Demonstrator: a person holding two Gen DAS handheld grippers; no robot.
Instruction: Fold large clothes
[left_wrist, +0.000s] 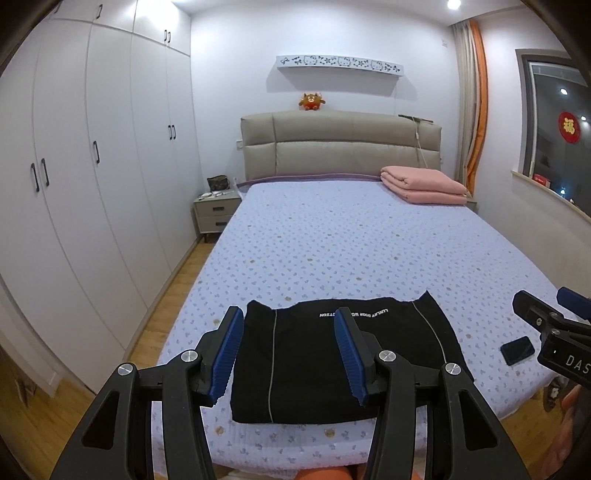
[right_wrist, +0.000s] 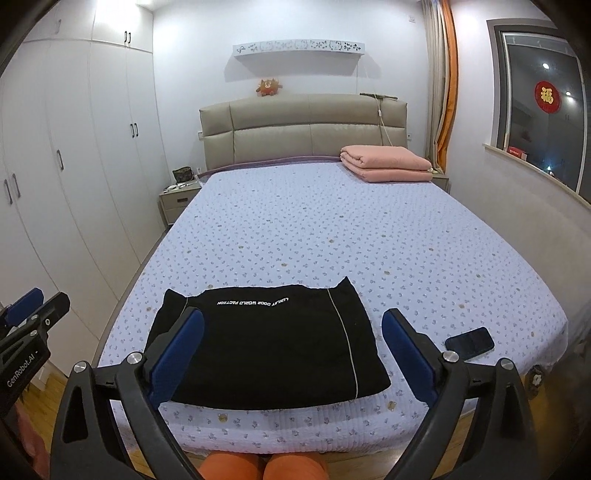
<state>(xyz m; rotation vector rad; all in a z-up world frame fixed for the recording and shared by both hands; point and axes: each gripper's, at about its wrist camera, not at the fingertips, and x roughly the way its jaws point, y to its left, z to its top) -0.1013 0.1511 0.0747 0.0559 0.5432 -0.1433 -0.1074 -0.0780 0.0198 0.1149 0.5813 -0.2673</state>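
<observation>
You are holding both tools above the near edge of the bed. The left gripper is standing with its blue pads apart and nothing between them; the right gripper is likewise spread wide and empty.

The black garment is lying on the near part of the bed, already a compact folded rectangle, white lettering along its far edge, thin pale seams running near to far. Neither tool is touching it.

Judgement on handling: soft, light cloth, several layers thick, no stiffness, so it is likely to sag and slide open if you are lifting from one point only. Pinching through all layers at the near left and near right corners looks safest. The far corners are sticking up slightly, suggesting loose edges there. The bedsheet is soft too, so a low pinch risks catching it.

A phone is lying just right of the garment; a pink blanket is sitting far right.
</observation>
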